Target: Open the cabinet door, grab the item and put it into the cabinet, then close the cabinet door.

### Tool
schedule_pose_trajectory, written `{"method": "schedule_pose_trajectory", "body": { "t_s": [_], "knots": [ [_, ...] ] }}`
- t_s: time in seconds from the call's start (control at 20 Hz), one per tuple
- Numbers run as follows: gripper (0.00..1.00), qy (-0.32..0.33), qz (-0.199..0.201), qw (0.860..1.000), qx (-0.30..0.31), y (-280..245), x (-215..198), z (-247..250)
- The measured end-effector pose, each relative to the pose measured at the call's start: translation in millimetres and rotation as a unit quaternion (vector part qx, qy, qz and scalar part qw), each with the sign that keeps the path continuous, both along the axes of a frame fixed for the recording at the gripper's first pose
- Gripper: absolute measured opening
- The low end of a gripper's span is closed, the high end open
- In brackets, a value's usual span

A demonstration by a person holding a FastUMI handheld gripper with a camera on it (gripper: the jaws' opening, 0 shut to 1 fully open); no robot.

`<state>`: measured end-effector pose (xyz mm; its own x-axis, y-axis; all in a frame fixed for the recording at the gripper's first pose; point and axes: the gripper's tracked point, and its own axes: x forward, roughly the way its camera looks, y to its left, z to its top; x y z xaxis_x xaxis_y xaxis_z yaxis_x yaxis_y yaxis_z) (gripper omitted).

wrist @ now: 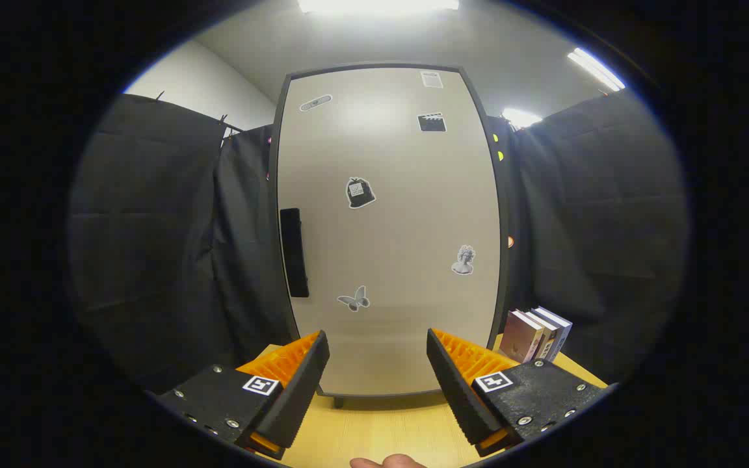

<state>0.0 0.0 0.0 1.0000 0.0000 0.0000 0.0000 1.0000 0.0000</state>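
A wooden table (381,432) backed by black cloth bears a pale cabinet (387,227), its door shut and a dark handle (294,252) on the door's left edge. The gripper (378,354) faces it, fingers spread wide and empty. Opening is the step in hand: next, reach that handle; the books (536,333) beside the cabinet are probably the item.

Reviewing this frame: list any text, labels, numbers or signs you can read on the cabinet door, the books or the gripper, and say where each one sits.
No text here can be read.
Cabinet door: pictorial stickers, among them a butterfly and a bust; the small paper label near the top is too small to read.
Books beside the cabinet: cover print too blurred.
Gripper, open, nothing between the fingers: square coded markers, no words.
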Motion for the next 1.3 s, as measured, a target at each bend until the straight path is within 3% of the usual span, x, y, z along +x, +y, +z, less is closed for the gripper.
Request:
{"method": "schedule_pose_trajectory", "body": {
  "t_s": [0.65,1.3],
  "knots": [
    [0.94,0.008,0.037,0.999,-0.022,31,-7,-7],
    [0.94,0.003,0.021,1.0,-0.02,20,-3,0]
  ]
}}
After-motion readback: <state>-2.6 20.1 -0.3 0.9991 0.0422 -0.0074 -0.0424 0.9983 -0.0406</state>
